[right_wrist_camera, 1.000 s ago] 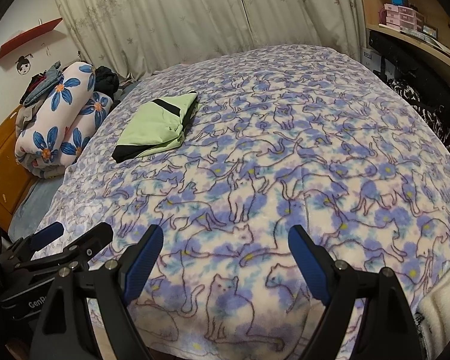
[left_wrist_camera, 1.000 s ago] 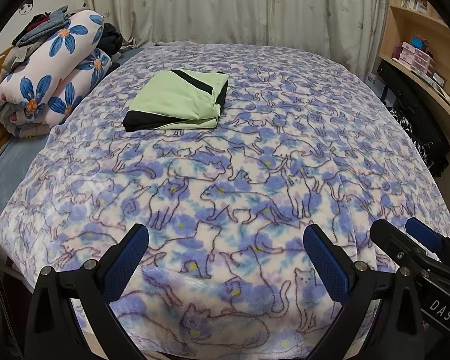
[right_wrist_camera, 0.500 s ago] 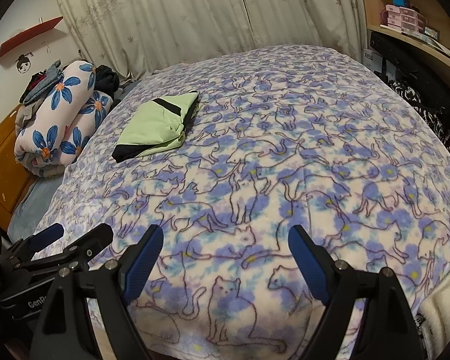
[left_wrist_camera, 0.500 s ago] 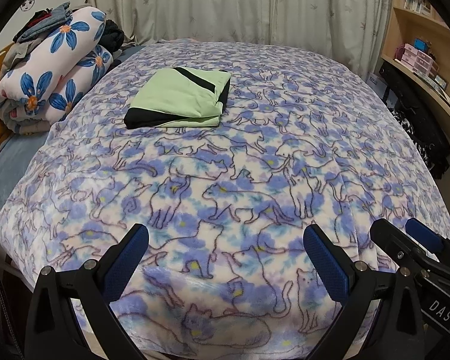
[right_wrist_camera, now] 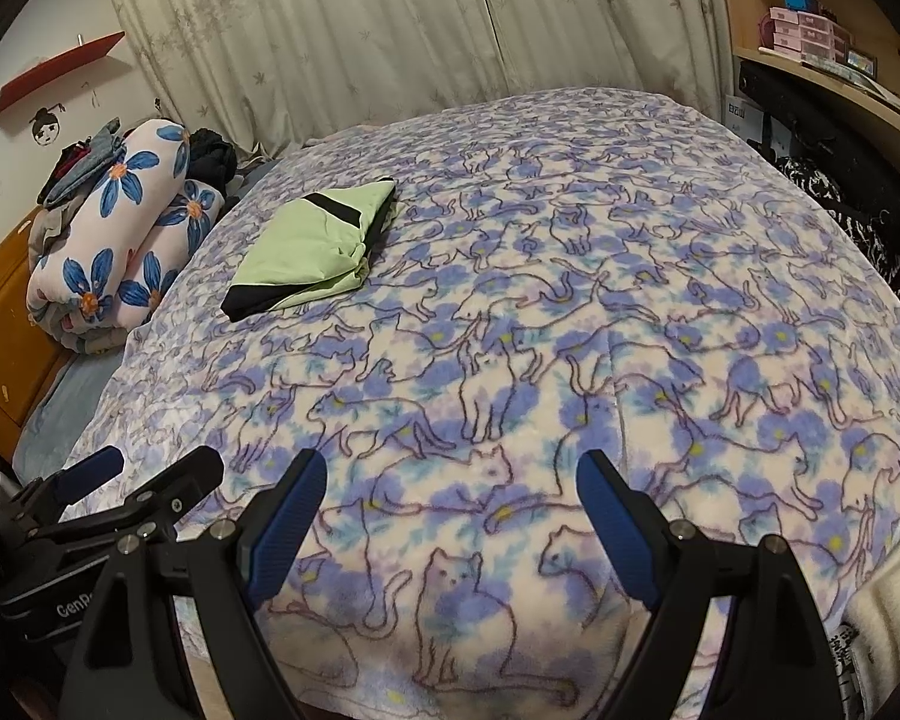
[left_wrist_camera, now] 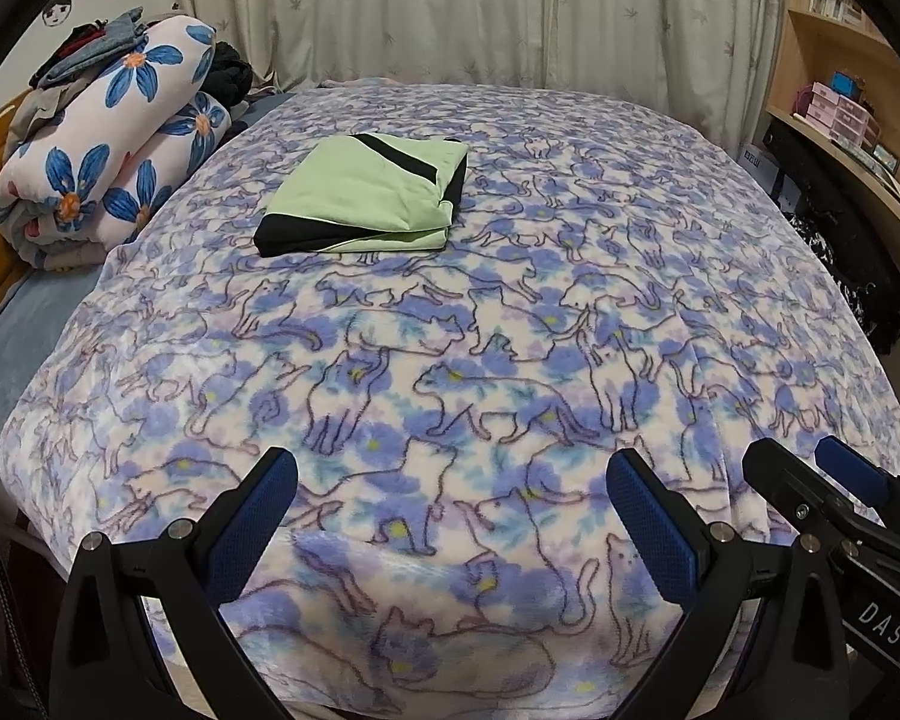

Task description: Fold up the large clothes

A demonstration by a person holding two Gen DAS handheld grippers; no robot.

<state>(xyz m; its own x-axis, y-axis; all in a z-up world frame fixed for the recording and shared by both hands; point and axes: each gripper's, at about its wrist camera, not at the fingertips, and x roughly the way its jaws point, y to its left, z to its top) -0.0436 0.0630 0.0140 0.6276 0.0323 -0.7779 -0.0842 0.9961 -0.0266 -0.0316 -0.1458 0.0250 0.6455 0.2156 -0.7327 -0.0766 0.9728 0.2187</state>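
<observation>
The near edge of the bed (left_wrist_camera: 120, 450) drops out of sight below both pairs of fingers, and the black frames of the tools cover the bottom corners of each view. In the left wrist view only the tips of the right gripper (left_wrist_camera: 810, 471) show, at the lower right beyond the left gripper's own fingers; in the right wrist view the left gripper (right_wrist_camera: 150, 468) is likewise cut off at the lower left. The things piled on the flowered rolled quilt (left_wrist_camera: 102, 156) are too jumbled to name (dark and grey cloth, no more can be said).

The left gripper (left_wrist_camera: 450, 474) has its fingers (left_wrist_camera: 264, 498) spread wide with nothing between them but the cat-print blanket (left_wrist_camera: 510, 330) beneath. The right gripper (right_wrist_camera: 450, 474) is equally wide apart and empty.

The folded green and black garment (left_wrist_camera: 366, 204) lies flat on the blanket well ahead of the fingers and to their left, near the quilt.

Against the earlier frames, the garment rests in the same spot, and both pairs of fingers stand at the same spread.
</observation>
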